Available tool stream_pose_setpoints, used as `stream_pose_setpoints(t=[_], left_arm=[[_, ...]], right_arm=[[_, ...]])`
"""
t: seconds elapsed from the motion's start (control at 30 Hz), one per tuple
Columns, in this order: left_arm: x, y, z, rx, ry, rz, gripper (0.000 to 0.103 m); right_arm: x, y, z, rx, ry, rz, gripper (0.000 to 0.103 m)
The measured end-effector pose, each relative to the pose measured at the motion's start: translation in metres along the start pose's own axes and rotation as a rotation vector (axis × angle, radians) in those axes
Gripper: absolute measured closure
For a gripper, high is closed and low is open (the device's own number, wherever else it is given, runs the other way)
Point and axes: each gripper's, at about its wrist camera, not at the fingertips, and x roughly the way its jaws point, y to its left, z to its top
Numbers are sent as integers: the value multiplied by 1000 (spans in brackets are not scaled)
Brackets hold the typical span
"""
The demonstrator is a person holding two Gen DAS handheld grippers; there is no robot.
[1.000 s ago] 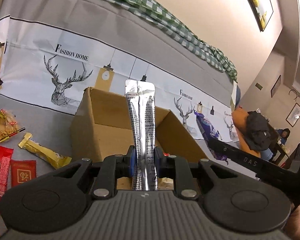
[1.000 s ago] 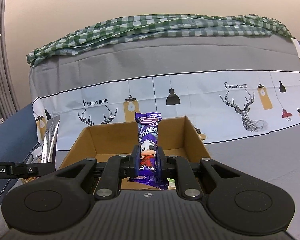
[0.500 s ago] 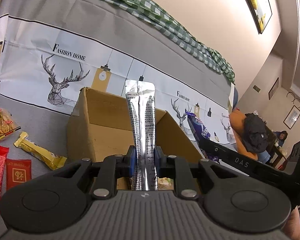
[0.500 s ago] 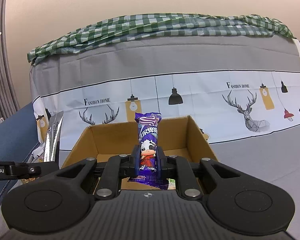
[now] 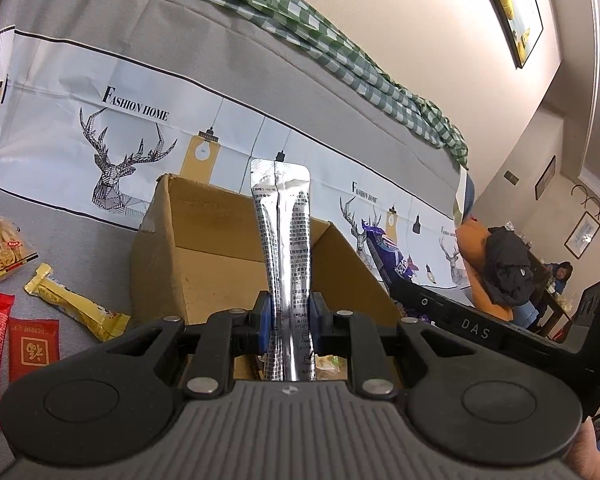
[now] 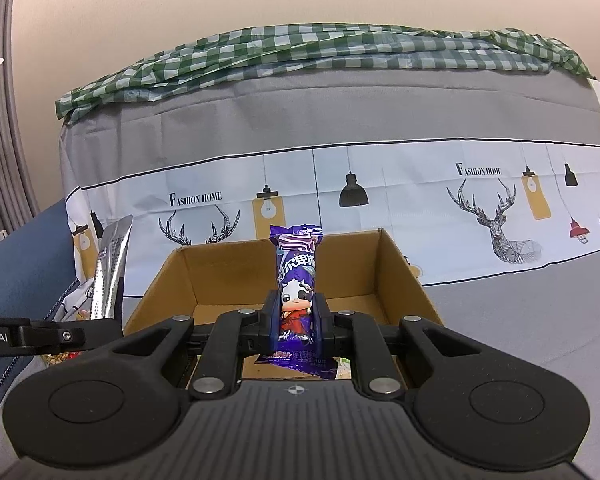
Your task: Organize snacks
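Left gripper (image 5: 291, 316) is clamped on a silver sachet (image 5: 282, 240) standing upright at frame centre; right gripper (image 6: 296, 316) is clamped on a purple candy bar (image 6: 297, 276), also upright. Both packs sit in front of the open cardboard box (image 6: 400, 276). Loose snacks, including a yellow wrapper (image 5: 74, 306), lie at lower left of the left view.

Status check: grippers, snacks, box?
Left gripper shut on silver foil sachet. Right gripper shut on purple candy packet. Open cardboard box ahead, unobstructed.
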Motion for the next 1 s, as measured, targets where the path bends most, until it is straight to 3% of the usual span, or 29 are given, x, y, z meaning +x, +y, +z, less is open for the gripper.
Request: stream_pose_setpoints(t=[1.0], left_arm=[[2,-5,-1,18,-4,-9,82]], right_arm=[[2,-1,-2,-14,-2,-3,87]])
